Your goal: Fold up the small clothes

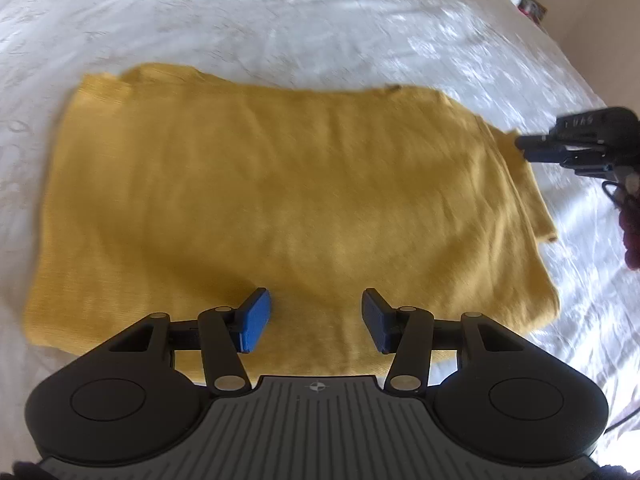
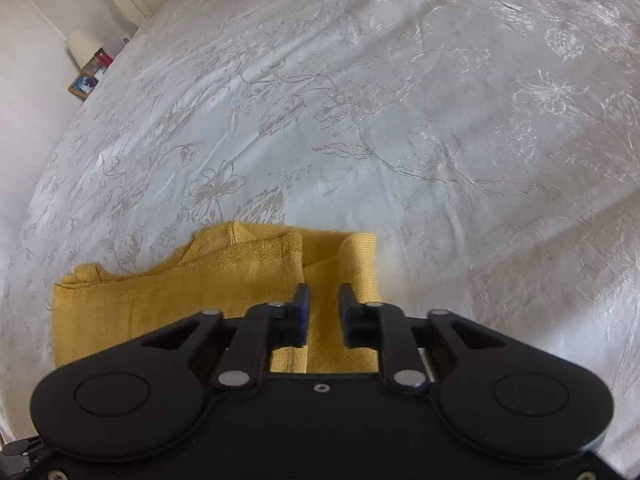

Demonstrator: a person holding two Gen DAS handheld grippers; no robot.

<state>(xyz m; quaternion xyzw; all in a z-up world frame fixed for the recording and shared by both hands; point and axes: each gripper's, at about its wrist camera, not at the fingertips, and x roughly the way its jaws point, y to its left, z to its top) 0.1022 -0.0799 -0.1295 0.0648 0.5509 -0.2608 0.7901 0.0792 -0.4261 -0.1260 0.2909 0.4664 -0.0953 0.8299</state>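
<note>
A mustard-yellow garment is found lying flat on the bed, on a white floral-embroidered cover, already folded at least once into a rough rectangle; layered edges are visible at its right end in the left wrist view. The side nearest the left camera is hidden behind the gripper body, so its distance from the bed's edge cannot be told.

The left gripper is held above the garment's near side with its jaws moderately apart; nothing is gripped between the blue pads. The right gripper is positioned over the garment's right end, jaws partly open and empty, with cloth seen below the gap but not pinched.

The step in hand is judged to be an approach between folds. For the next move, each gripper would need to be lowered onto an edge, all layers caught together, and the fold carried across evenly.
</note>
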